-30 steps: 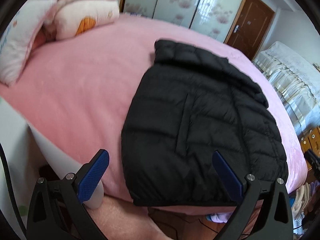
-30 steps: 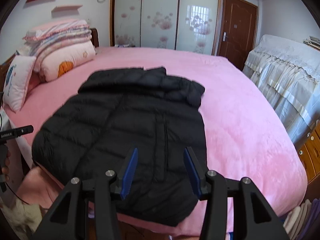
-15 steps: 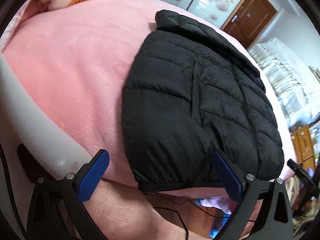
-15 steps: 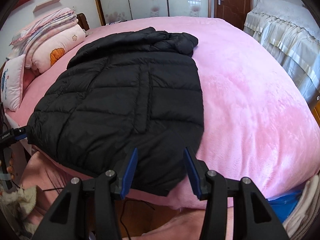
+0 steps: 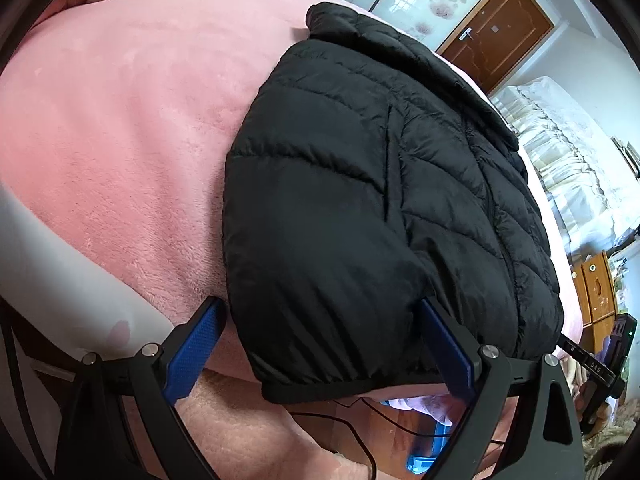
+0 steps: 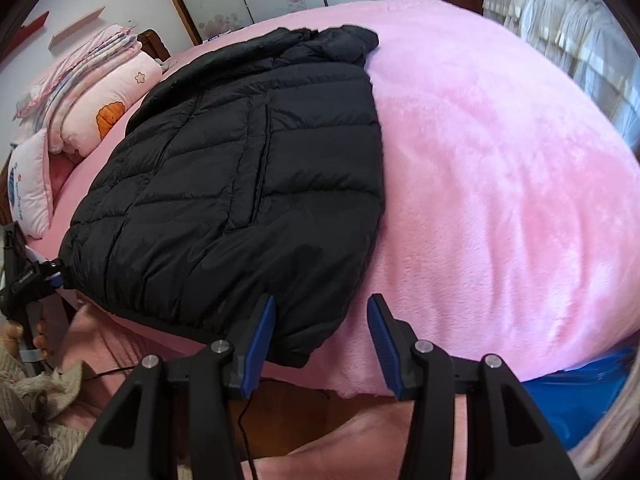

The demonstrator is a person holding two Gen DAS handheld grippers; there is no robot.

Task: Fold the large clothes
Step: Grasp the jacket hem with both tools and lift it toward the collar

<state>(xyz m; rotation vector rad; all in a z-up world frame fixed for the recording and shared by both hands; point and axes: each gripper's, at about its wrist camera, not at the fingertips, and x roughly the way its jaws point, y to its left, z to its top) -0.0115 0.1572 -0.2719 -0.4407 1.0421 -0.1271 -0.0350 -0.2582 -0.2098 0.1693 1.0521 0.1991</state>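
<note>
A black quilted puffer jacket (image 5: 380,200) lies flat on the pink bed (image 5: 120,128), collar far, hem at the near edge. My left gripper (image 5: 320,344) is wide open, its jaws on either side of the jacket's near left hem corner. In the right wrist view the jacket (image 6: 248,184) fills the left half of the bed (image 6: 500,200). My right gripper (image 6: 322,340) is open, its blue fingertips (image 6: 262,328) at the jacket's near right hem corner. Neither holds anything.
Folded pink quilts and pillows (image 6: 100,108) are stacked at the bed's far left. A lace-covered piece of furniture (image 6: 560,32) stands at the right. A wooden door (image 5: 496,36) and wardrobe lie beyond. Cables (image 5: 360,432) and a blue object (image 6: 580,392) lie on the floor below the bed edge.
Both grippers have moved down and closer to the jacket's hem at the bed's near edge. The jacket has not moved. Both grippers stay open.
</note>
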